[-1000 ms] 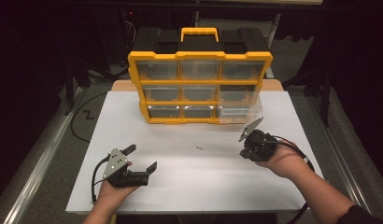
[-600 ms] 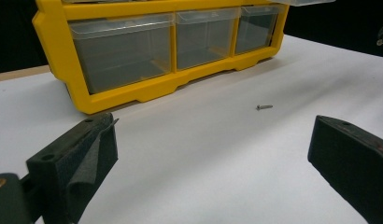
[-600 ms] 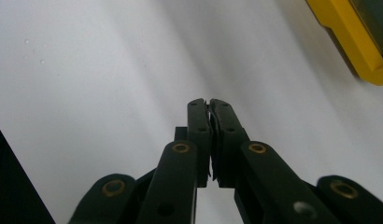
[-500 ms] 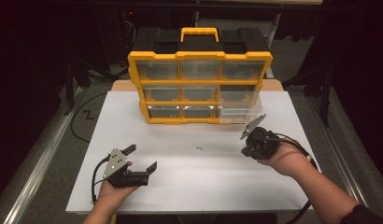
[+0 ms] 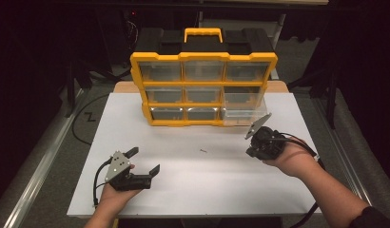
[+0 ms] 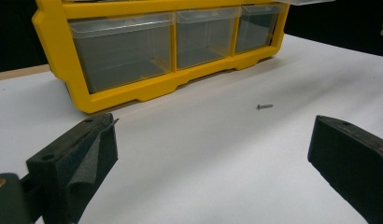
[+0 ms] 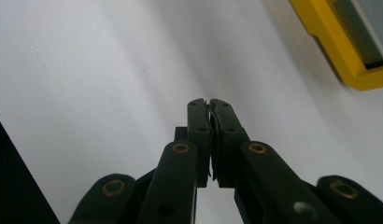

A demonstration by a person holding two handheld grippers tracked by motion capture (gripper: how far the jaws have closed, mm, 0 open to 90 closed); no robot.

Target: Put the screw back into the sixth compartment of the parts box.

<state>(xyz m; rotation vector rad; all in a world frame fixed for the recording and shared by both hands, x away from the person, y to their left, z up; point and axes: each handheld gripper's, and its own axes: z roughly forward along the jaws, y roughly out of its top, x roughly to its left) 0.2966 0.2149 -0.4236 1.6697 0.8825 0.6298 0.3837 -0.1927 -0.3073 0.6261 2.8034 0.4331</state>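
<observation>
A yellow organizer (image 5: 202, 90) with clear drawers stands at the back of the white table (image 5: 193, 190). Its bottom-right drawer (image 5: 243, 116) sticks out a little. A small screw (image 5: 203, 151) lies alone on the table in front of it. My left gripper (image 5: 145, 160) rests near the front left, open and empty. In the left gripper view its jaws stand wide apart, with the screw (image 6: 264, 107) and the organizer (image 6: 133, 88) ahead. My right gripper (image 5: 254, 148) hovers at the right, just in front of the protruding drawer. Its tips (image 7: 209, 105) are shut with nothing visible between them.
The table is bordered by dark floor and metal rails on both sides. Cables trail from each gripper off the front edge. In the right gripper view a yellow corner of the organizer (image 7: 348, 51) sits close at the upper right.
My right hand has drifted slightly away from me, toward the organizer. The left gripper and the screw have stayed put.
</observation>
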